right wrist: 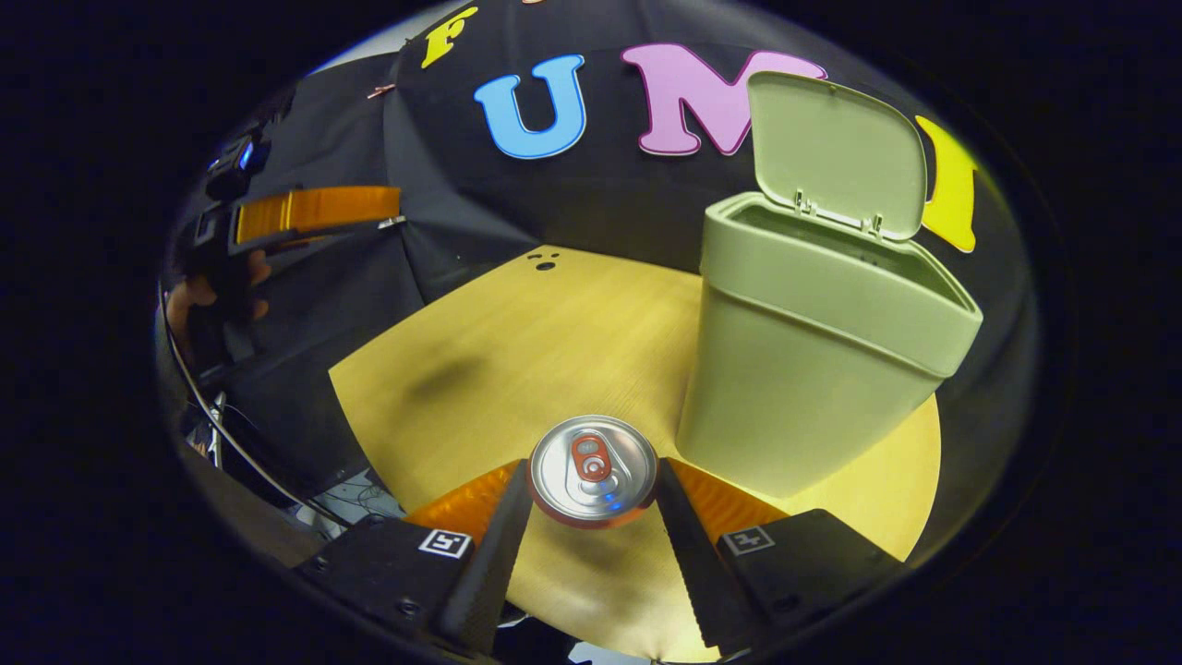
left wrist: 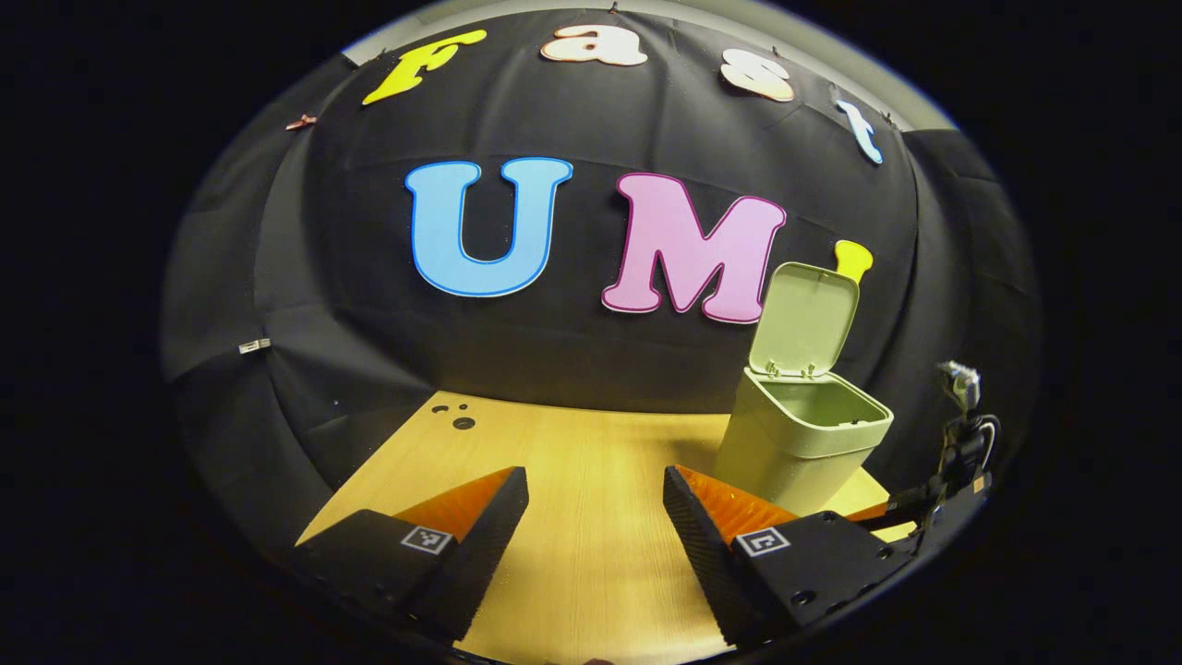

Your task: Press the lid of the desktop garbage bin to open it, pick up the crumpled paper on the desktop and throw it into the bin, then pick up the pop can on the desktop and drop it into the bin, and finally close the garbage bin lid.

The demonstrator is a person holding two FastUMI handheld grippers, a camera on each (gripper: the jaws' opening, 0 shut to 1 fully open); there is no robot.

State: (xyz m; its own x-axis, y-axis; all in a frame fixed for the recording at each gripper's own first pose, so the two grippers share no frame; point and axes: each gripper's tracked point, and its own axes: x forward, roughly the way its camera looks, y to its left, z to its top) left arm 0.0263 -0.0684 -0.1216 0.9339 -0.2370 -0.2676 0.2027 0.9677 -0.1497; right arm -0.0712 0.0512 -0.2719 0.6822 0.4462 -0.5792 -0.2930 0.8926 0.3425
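The right hand-held gripper [right wrist: 593,499] clasped the pop can [right wrist: 592,471] beside the open garbage bin [right wrist: 803,369]; the left hand-held gripper [left wrist: 596,499] gaped wide over the desk [left wrist: 591,554].

A recording booth: black cloth wall [left wrist: 591,342] draped behind a pale wooden bench [left wrist: 591,517], loose cables [right wrist: 351,494] trailing below.

The pale green bin [right wrist: 813,342] stands upright, its lid [right wrist: 836,152] raised. Just beside its base, the pop can [right wrist: 593,469] shows a silver top, apparently upright.
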